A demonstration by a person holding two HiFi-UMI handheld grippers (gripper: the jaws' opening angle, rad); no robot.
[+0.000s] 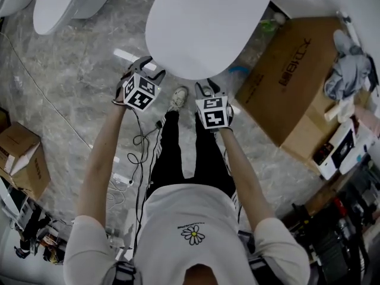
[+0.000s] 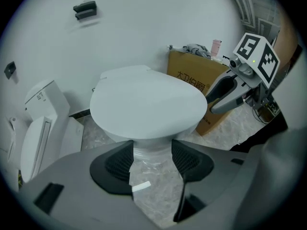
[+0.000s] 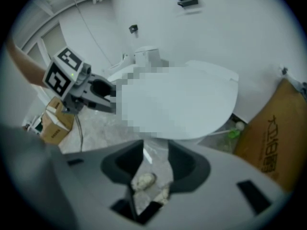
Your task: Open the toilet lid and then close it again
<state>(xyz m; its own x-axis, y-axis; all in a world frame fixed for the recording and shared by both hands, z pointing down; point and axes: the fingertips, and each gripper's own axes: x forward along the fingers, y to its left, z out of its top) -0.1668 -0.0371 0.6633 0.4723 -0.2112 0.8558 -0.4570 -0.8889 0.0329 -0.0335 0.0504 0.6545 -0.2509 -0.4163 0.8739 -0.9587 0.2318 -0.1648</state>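
Note:
The white toilet lid (image 1: 202,22) lies shut on the bowl, seen from above in the head view. My left gripper (image 1: 145,64) hangs just off the lid's front left edge; in the left gripper view its jaws (image 2: 152,152) stand open, with only the bowl's base and the floor between them, below the lid (image 2: 148,102). My right gripper (image 1: 205,89) is just in front of the lid's front edge. Its jaws (image 3: 156,155) are open and hold nothing, under the lid (image 3: 192,99). Each gripper shows in the other's view: the right gripper (image 2: 218,97), the left gripper (image 3: 103,97).
A big brown cardboard box (image 1: 291,82) stands right of the toilet, with cloth and clutter beyond it. A second toilet (image 1: 59,5) is at the top left. A small box (image 1: 24,159) and cables (image 1: 139,141) lie on the marble floor. My shoe (image 1: 177,98) is between the grippers.

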